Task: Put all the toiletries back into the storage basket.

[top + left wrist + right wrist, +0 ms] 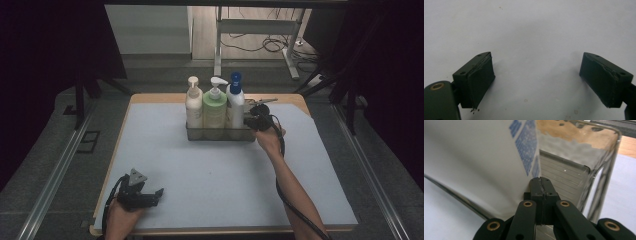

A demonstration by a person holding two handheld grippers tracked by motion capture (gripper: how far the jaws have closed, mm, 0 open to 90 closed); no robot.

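Pale-blue mat (210,170) on wooden table (150,98)

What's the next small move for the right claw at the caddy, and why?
Probably open the right claw slightly. Its jaws are pressed shut with nothing between them, right beside the blue-capped bottle at the wire caddy end. Shut, it can grip neither bottle nor rim.
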